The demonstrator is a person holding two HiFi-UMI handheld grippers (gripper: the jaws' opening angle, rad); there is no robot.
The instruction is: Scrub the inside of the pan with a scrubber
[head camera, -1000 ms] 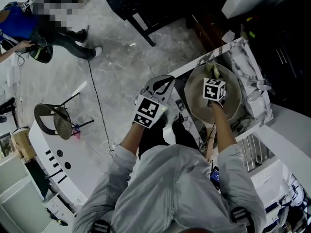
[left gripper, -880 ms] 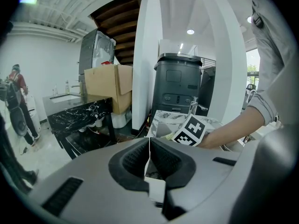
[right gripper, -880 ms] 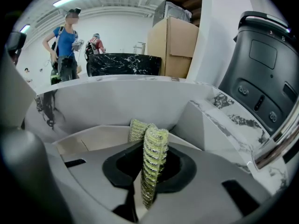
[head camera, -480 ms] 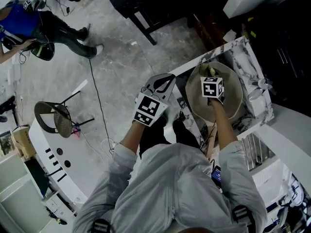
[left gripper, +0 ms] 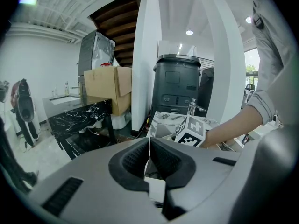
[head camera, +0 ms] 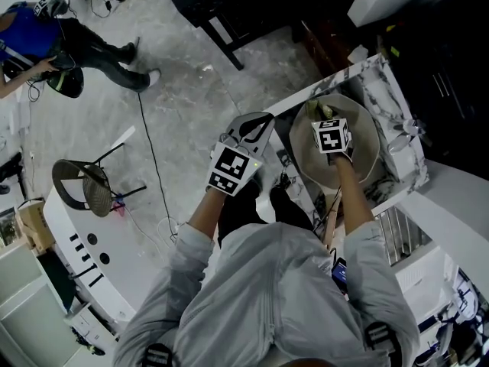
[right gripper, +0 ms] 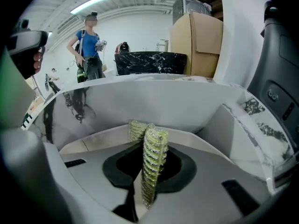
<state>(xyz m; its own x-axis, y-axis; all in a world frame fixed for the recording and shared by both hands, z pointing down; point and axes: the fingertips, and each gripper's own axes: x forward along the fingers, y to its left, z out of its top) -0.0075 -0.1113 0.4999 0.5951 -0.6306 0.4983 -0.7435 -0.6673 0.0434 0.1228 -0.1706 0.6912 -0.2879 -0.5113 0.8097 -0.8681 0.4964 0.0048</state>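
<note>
One patch of the pan (head camera: 367,151), near 11 o'clock, seems under the scrubber (right gripper: 152,157) pinched in the fingers of the right gripper (right gripper: 148,183); the rest likely remains. At its 9 o'clock, the left gripper (left gripper: 149,155) has fingers together, empty.

A mesh chair (head camera: 84,189) stands beside a black cable (head camera: 150,155) on the marbled floor (head camera: 191,82).

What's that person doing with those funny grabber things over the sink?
The person is cleaning a pan. The right gripper is shut on a yellow-green scrubber and reaches down into the round pan, which sits in the marble-patterned sink. The left gripper is shut with nothing in it and hangs off to the side of the sink, not touching the pan.
</note>
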